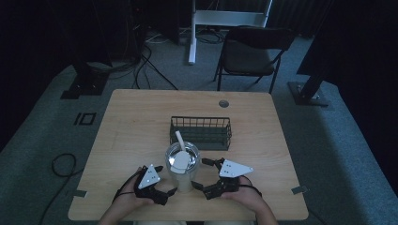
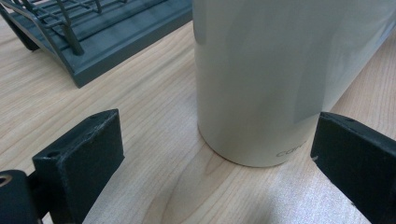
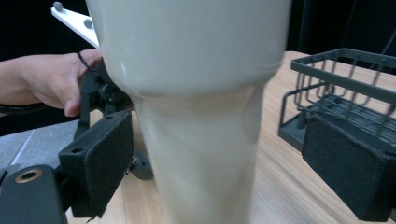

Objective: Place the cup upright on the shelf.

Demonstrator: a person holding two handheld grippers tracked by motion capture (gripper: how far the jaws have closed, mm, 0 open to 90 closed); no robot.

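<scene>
A cream tumbler (image 1: 182, 169) with a lid and straw (image 1: 179, 138) is standing upright near the front edge of the bench (image 1: 131, 122), just in front of a dark wire basket (image 1: 201, 132). The left gripper (image 1: 165, 186) and right gripper (image 1: 206, 177) are flanking it, jaws apart and not clamping it. Its smooth, rigid wall is likely slippery and top-heavy; the narrower lower body is probably offering the surest hold.

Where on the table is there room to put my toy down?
The table is bare on its left side, left of the wire basket, and on its right side past the basket. The near middle is crowded: the tumbler stands between the left hand-held gripper and the right hand-held gripper.
</scene>
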